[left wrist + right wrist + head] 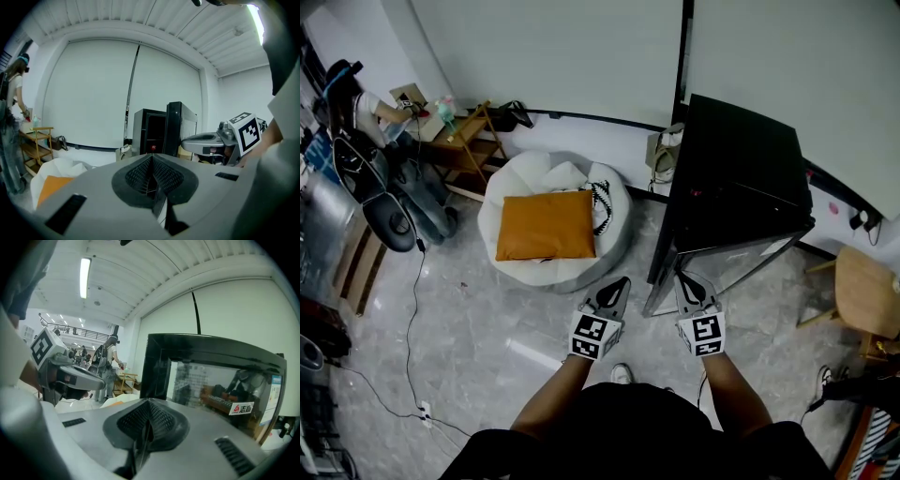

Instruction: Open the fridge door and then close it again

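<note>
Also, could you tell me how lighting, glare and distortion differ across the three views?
Head view: evenly lit, fridge top nearly black. Left gripper view: strong fisheye, dark corners, ceiling light flaring. Right gripper view: same fisheye, reflections across the glass door.

Glossy black fridge (741,178), reflective glass door (220,394); polished stone-look floor (487,328).

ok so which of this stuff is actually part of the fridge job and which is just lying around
For the job: fridge, its open glass door, left gripper, right gripper, both shut and empty.
Just lying about: white beanbag, orange cushion, wooden shelf, wooden stool.
</note>
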`<act>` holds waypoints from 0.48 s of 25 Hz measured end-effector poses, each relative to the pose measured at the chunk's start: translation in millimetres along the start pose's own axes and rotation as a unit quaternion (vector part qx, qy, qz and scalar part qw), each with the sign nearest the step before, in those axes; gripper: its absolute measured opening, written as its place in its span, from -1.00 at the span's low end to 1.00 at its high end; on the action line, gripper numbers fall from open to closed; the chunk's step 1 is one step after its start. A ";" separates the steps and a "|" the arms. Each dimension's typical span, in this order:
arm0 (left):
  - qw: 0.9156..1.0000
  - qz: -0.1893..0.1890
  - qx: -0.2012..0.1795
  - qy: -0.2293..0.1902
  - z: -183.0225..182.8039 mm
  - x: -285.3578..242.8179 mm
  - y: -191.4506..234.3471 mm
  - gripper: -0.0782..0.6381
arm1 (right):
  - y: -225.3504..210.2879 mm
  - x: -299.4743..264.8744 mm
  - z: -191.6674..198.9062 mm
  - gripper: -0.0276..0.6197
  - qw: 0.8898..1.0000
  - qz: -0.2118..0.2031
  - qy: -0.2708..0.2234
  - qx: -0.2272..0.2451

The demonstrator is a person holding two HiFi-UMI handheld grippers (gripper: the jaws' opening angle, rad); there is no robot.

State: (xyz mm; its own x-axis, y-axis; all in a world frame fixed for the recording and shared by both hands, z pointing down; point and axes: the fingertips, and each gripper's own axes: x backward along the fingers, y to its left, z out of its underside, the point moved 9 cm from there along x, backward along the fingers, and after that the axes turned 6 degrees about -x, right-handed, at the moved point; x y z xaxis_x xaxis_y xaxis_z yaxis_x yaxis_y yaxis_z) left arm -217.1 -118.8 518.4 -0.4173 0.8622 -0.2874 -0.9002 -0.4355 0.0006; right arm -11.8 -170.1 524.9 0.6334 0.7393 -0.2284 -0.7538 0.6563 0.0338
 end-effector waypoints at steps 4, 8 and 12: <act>1.000 0.006 -0.011 -0.003 -1.9 -3.5 5.1 -0.72 | 0.8 -10.1 2.0 -0.86 1.000 0.003 0.005 0.006; 1.000 0.009 -0.020 -0.003 -2.7 -4.3 13.8 -0.72 | 0.7 -19.2 1.5 -0.86 1.000 0.007 0.001 0.004; 1.000 0.008 -0.021 0.000 -0.6 -4.0 21.9 -0.72 | -1.3 -25.7 1.0 -0.86 1.000 0.015 -0.004 0.001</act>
State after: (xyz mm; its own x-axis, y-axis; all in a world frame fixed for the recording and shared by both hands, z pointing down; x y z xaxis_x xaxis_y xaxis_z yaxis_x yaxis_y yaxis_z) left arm -235.1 -132.0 519.0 -0.4314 0.8550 -0.2879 -0.8876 -0.4594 -0.0343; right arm -26.9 -189.8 531.7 0.6127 0.7594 -0.2189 -0.7717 0.6346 0.0414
